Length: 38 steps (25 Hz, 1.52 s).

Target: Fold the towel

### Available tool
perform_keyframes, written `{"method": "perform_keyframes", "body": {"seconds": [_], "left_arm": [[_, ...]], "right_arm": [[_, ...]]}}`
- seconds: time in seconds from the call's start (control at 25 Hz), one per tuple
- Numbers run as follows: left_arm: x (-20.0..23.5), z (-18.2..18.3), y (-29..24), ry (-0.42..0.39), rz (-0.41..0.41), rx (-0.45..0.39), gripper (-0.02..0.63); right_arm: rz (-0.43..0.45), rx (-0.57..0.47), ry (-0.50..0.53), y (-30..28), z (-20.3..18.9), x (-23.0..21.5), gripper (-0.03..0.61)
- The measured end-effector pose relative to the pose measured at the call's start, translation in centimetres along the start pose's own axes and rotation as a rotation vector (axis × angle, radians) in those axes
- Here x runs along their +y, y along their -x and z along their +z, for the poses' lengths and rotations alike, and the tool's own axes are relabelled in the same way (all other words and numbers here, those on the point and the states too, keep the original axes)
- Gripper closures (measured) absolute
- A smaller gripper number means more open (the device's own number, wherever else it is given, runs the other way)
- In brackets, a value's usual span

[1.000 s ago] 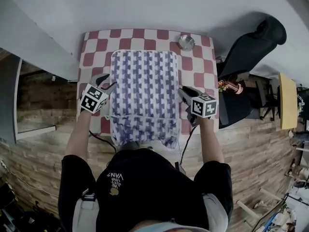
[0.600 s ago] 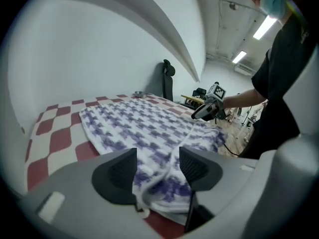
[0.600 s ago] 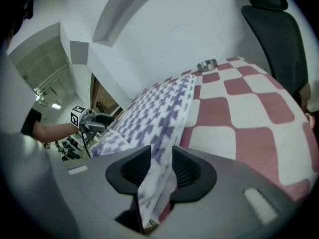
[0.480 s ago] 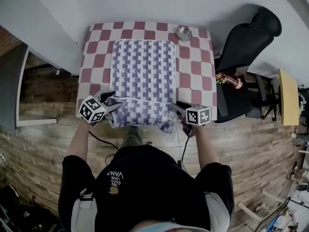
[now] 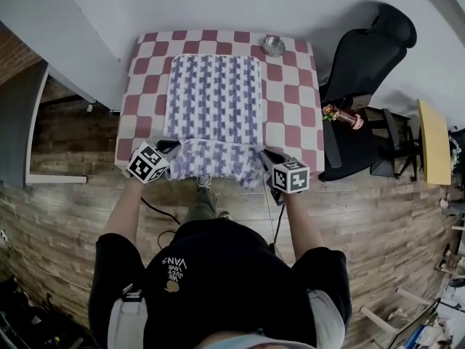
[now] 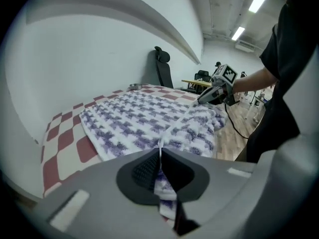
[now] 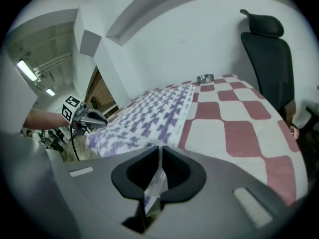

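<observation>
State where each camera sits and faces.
Head view: on the person's head, looking steeply down at the towel on the table; shows arms, torso, both grippers.
Left gripper view: on the left gripper, shut on the towel; faces the right gripper.
Right gripper view: on the right gripper, jaws closing on towel; faces the left gripper.
Shared: both gripper views show the bowl and chair.
</observation>
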<state>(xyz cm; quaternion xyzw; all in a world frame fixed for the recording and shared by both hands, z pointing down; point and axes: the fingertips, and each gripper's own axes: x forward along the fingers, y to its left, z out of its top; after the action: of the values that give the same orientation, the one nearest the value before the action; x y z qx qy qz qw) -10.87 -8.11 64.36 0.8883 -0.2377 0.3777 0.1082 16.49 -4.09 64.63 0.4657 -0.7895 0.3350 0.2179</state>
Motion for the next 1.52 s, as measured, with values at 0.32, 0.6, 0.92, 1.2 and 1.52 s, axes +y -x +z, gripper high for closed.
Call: {"method": "perform_keyframes", "body": {"seconds": [0.32, 0.6, 0.92, 1.2, 1.52], "left_arm": [[-2.0, -0.3, 2.1, -0.013, 0.122, -0.03, 0.611], [-5.1, 3.5, 9.5, -0.034, 0.327, -0.246, 0.612], [-10.0, 4.7, 17.8, -0.038, 0.528, -0.415, 0.612], [-12.9, 4.3, 21.0, -0.031, 0.595, -0.47, 0.612], [-9.5, 7.6, 21.0, -0.092, 0.611, -0.499, 0.612]], "right_arm": [[0.012, -0.172, 0.061, 4.8, 1.3, 3.0, 0.555], [0.057, -0.348, 0.103, 11.4, 3.5, 6.3, 0.557], [0.126, -0.453, 0.141, 17.0, 3.1, 10.7, 0.557], [0.134, -0.465, 0.142, 19.0, 1.1, 12.0, 0.557], [0.095, -0.514, 0.205, 17.9, 6.6, 10.6, 0.557]]}}
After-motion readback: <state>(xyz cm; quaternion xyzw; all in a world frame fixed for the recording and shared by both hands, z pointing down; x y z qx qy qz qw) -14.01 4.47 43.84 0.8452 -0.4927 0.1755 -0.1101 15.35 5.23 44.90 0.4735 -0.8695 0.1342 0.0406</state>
